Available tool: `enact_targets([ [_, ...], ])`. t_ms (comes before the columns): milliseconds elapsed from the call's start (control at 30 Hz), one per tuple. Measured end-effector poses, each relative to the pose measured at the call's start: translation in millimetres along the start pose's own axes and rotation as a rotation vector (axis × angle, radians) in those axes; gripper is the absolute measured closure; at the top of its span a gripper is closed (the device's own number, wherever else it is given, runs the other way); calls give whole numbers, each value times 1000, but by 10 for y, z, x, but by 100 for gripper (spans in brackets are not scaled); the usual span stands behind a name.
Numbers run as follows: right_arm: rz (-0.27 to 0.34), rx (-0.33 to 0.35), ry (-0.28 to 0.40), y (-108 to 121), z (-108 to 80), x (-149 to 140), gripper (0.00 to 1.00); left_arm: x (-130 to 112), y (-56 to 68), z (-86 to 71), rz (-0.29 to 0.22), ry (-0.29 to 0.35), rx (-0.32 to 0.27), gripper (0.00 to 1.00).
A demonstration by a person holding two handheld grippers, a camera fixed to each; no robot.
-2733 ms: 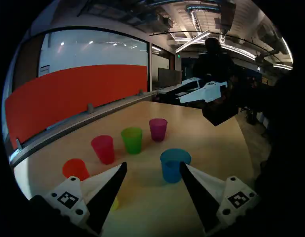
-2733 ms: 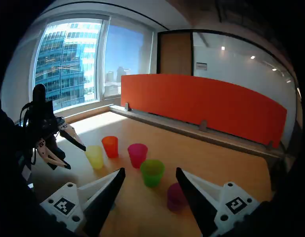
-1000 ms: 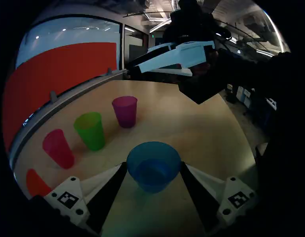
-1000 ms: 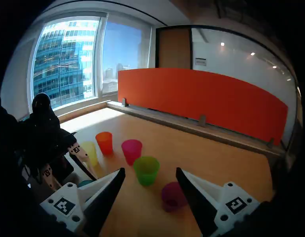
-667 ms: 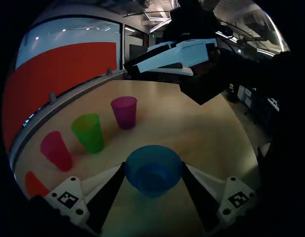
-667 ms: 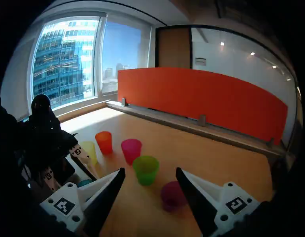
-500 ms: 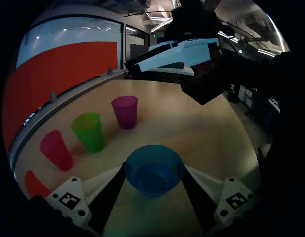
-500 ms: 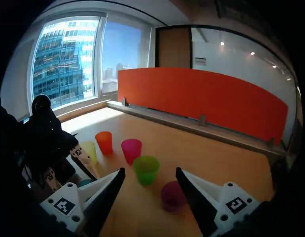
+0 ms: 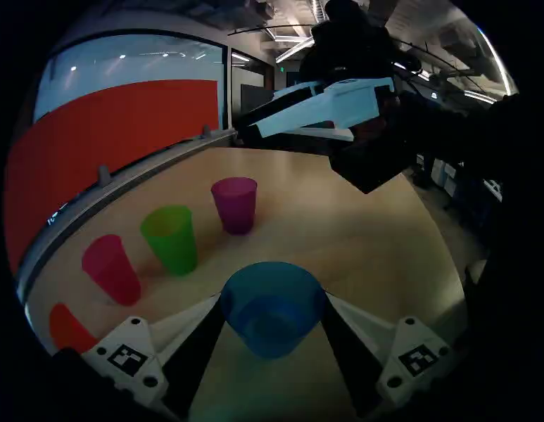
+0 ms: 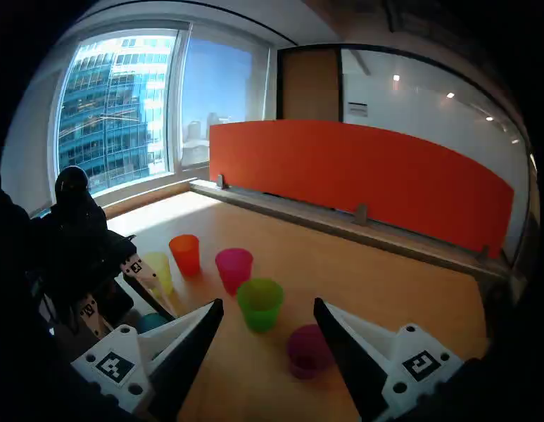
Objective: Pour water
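The left gripper (image 9: pixel 272 299) has its two white-and-black fingers closed in on the translucent blue plastic cup (image 9: pixel 272 323), one finger pressing each side of the cup just under the rim. The cup is upright with its mouth open to the camera. Whether its base rests on the light wooden desk (image 9: pixel 363 232) I can't tell. It sits on the person's side of the desk, apart from the other cups.

Beyond it is a row of cups, running along the desk edge that carries the long orange divider panel (image 9: pixel 110 133). There's the translucent purple plastic cup (image 9: pixel 235 204), the green plastic cup (image 9: pixel 170 238), the pink plastic cup (image 9: pixel 111 269) and the orange plastic cup (image 9: pixel 69 327) at the near left. All are upright and none of them touch.

In the left gripper view, the right gripper (image 9: pixel 247 130) hangs in the air over the far edge of the desk, fingers pointing towards the divider.

In the right gripper view, that gripper (image 10: pixel 267 304) is spread wide with nothing between its fingers. The row lies ahead of it: orange (image 10: pixel 185 254), a yellow plastic cup (image 10: pixel 157 271), pink (image 10: pixel 233 269), green (image 10: pixel 260 302) and purple (image 10: pixel 305 350), nearest. At the left edge of the desk (image 10: pixel 391 295) the left gripper (image 10: pixel 124 292) shows, with the blue cup (image 10: pixel 150 322) peeking out beside it. Behind, a big window (image 10: pixel 117 105) shows glass towers.
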State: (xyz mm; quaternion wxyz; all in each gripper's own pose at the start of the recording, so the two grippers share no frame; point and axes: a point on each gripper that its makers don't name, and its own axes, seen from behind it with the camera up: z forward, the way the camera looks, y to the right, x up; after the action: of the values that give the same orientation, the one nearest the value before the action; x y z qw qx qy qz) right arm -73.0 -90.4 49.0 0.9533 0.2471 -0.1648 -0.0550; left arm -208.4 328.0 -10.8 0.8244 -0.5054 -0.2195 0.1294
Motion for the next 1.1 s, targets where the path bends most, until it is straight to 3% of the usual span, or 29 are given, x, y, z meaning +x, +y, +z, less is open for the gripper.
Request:
enact_targets([
  [200,-4,-2,-1,14,22,15,0,131,-86,-134,-30,40,23,12],
  [600,-29,-5,-6,14,71,18,0,435,-417,-521,-53,132,128,12],
  [1100,-54,23,-33,-51,268,-81,0,695,-748,-1139,-80,243,253,12],
])
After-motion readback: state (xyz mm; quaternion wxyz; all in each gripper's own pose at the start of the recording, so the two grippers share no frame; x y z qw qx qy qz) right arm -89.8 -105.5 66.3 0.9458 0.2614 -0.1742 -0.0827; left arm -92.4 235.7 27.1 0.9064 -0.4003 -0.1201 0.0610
